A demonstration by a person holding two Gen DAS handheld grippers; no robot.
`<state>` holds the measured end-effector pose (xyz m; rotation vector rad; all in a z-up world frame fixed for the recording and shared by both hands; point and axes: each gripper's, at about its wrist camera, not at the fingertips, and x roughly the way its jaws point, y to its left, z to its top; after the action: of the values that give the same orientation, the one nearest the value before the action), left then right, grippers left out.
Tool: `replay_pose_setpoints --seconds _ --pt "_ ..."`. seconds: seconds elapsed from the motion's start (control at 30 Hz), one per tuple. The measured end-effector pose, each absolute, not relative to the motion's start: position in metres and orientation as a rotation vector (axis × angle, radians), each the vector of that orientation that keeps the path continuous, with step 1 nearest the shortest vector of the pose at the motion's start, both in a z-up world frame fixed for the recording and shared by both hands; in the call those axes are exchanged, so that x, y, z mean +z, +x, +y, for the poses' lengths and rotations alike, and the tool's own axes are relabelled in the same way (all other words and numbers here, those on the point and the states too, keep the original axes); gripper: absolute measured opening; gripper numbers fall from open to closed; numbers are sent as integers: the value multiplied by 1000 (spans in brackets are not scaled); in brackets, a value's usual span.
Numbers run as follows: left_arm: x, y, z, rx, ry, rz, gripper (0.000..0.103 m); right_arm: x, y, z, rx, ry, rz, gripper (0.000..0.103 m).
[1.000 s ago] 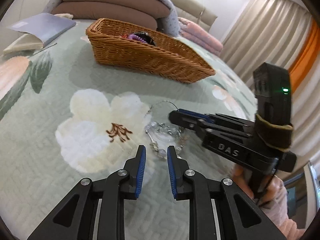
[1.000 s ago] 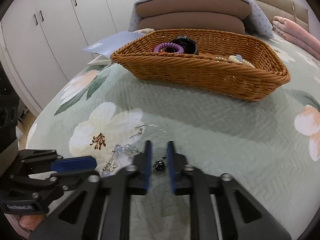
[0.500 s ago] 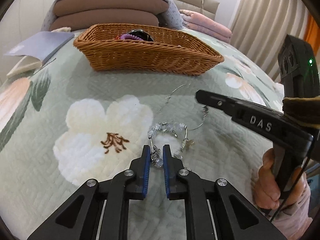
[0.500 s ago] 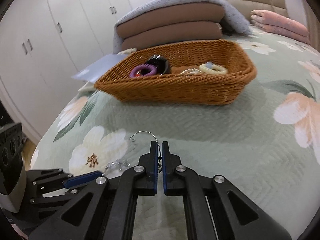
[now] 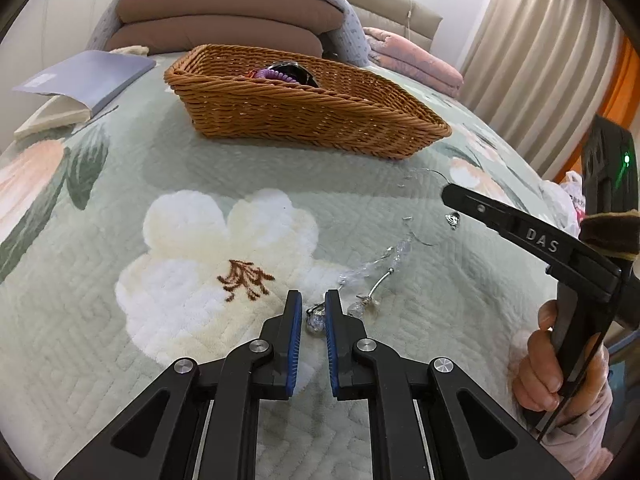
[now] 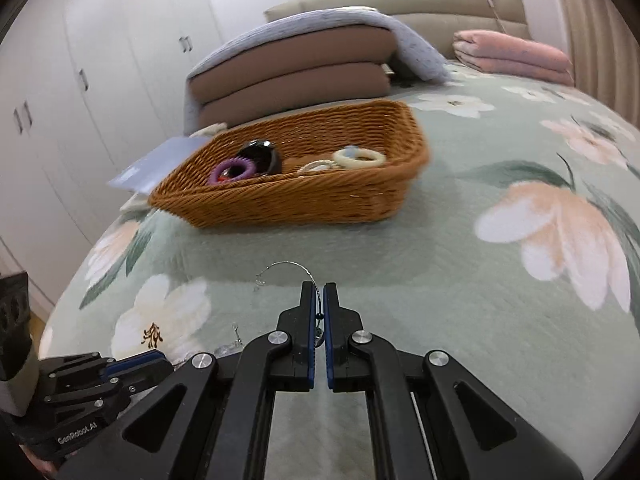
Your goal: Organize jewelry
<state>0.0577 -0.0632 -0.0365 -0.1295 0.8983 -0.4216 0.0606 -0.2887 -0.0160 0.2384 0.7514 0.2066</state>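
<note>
The left gripper (image 5: 313, 312) is low over the bed (image 5: 120, 340), and its jaws are parted a little around the near end of a tangle of crystal jewelry (image 5: 372, 268). One clear bead with a small metal ring lies in the gap between the blue pads; I cannot tell if the pads touch it, so the jaws look released and not clenched. From this bead the crystal jewelry goes forward and to the right of the jaws, lying on the quilt at the edge of the white flower print (image 5: 224, 256).

The right gripper (image 6: 319, 304) has its jaws clenched on a thin wire necklace (image 6: 288, 265). The wire comes out of the tips, bends forward and to the left in an arc, and ends in a small hook above the quilt. A small dark bead sits on the wire between the pads. In the left wrist view a little silver pendant hangs just under the tip of this gripper.

The wicker basket (image 6: 280, 200) stands on the bed well ahead of both jaws. Inside it are a purple coil ring (image 6: 233, 169), a black round thing (image 6: 260, 154) and a pale bracelet (image 6: 359, 157).
</note>
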Motion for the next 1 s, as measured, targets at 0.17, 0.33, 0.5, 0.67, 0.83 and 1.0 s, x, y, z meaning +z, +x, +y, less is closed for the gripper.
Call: replay_pose_setpoints --seconds 0.17,0.33,0.5,0.67,0.83,1.0 --pt "-35 56 -65 -416 -115 892 12 -25 68 -294 219 265 814 5" --pt "-35 61 -74 -445 -84 907 12 -28 69 -277 332 219 853 5" --pt "-34 64 -82 -429 -48 903 12 -25 63 -266 346 152 868 5" --pt "-35 66 -77 -443 -80 904 12 -20 52 -282 286 131 863 5" --pt "-35 62 -80 -429 -56 888 11 -7 47 -317 237 251 772 5" --pt "-36 63 -78 -436 -67 897 11 -28 60 -318 227 276 881 5"
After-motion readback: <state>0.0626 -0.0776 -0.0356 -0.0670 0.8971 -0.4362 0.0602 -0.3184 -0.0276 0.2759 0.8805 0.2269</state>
